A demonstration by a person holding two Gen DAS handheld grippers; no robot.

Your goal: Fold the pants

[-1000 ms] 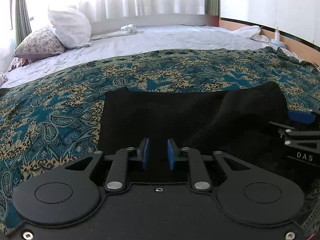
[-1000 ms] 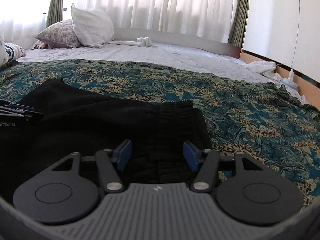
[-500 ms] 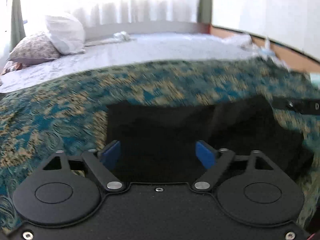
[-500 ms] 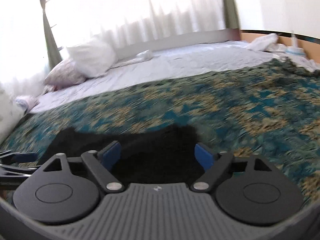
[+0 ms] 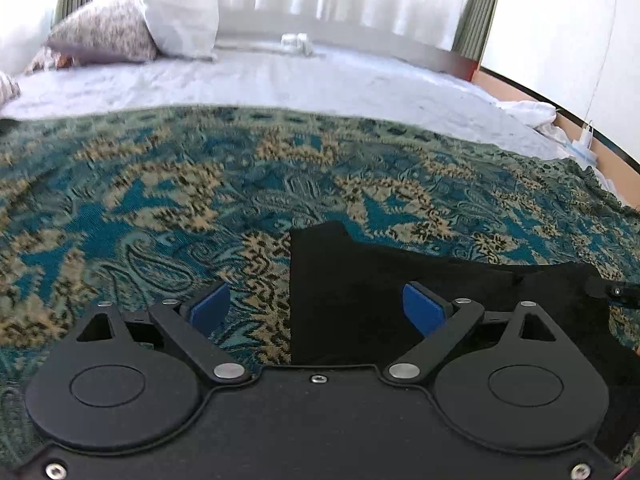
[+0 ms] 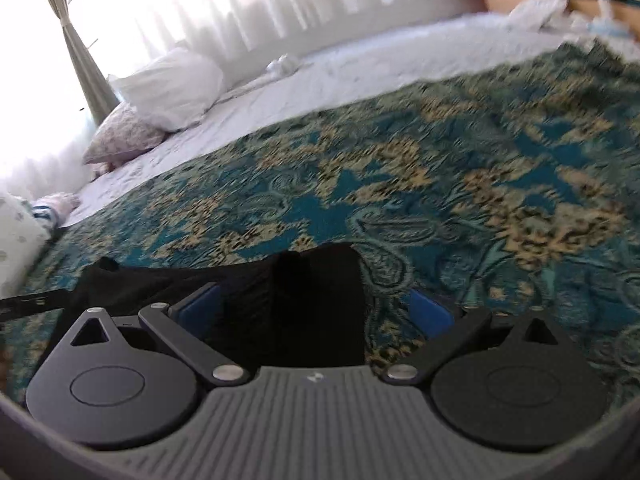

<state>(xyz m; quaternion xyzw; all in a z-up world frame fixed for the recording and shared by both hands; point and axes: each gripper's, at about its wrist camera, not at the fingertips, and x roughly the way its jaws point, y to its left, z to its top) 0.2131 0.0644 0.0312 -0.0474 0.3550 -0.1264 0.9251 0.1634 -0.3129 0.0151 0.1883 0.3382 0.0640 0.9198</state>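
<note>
The black pants [image 5: 400, 280] lie folded on a teal and gold patterned bedspread [image 5: 160, 200]. My left gripper [image 5: 316, 306] is open and empty, with the pants' left edge between its blue pads. My right gripper [image 6: 316, 308] is open and empty, with the pants' right end [image 6: 316, 304] between its pads. The tip of the right gripper shows at the right edge of the left wrist view [image 5: 616, 292], and the left gripper's tip shows at the left of the right wrist view [image 6: 32, 304].
Beyond the bedspread [image 6: 440, 184] lies a white sheet [image 5: 280, 80] with pillows [image 5: 160, 12] at the far left near curtains. A small white bundle [image 5: 296, 42] sits at the far side. A wall and wooden ledge [image 5: 560, 120] run along the right.
My left gripper opened from nearly shut and swung left to the pants' left edge. My right gripper opened wider and swung to the pants' right end. Both views tilted.
</note>
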